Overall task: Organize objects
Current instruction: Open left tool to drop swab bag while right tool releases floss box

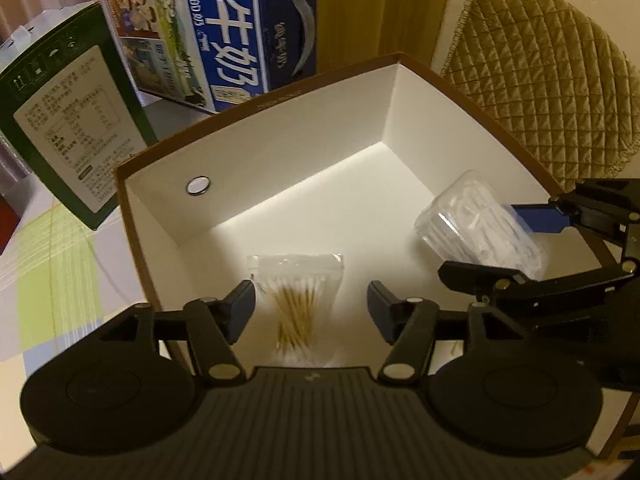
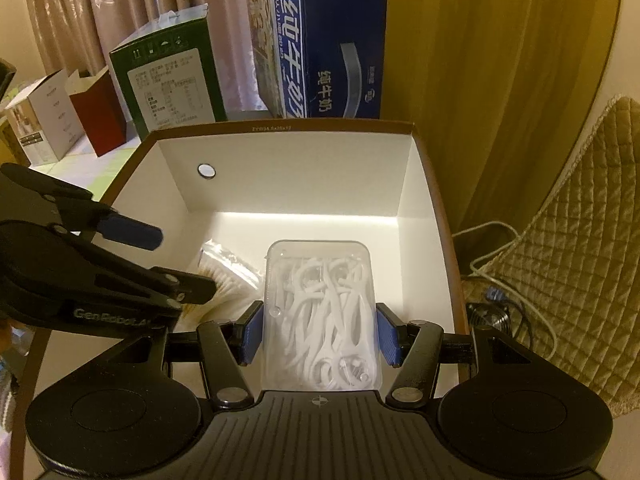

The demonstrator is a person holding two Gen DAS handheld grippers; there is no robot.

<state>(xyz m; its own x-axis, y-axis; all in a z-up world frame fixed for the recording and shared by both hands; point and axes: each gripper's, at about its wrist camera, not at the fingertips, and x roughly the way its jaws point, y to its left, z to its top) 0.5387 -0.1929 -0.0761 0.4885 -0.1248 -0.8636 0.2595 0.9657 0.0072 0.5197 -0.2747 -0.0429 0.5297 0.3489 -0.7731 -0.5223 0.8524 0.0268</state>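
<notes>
Risked a tumble: the clear plastic case of white floss picks (image 2: pixel 322 314), clamped side to side in the right tongs (image 2: pixel 320 334), hung tilted above the floor of the open brown cardboard box with white inside (image 2: pixel 288 184). Could have dropped on edge or popped open if let go from that height. Could also have clashed with the left tongs (image 1: pixel 311 312), crowding in from nine o'clock in the right wrist view, near the case.

Stood agape, those left tongs, with nothing pressed between the pads. Lay flat on the box floor straight ahead of them, at twelve o'clock: the small clear zip bag of wooden-stemmed cotton swabs (image 1: pixel 298 300), apparently already placed. Might have been snagged by a finger on the way out.

Held nothing else, that box. Stood beyond it on the table at twelve o'clock a blue milk carton (image 2: pixel 320 52), at ten a green carton (image 2: pixel 168 76).
</notes>
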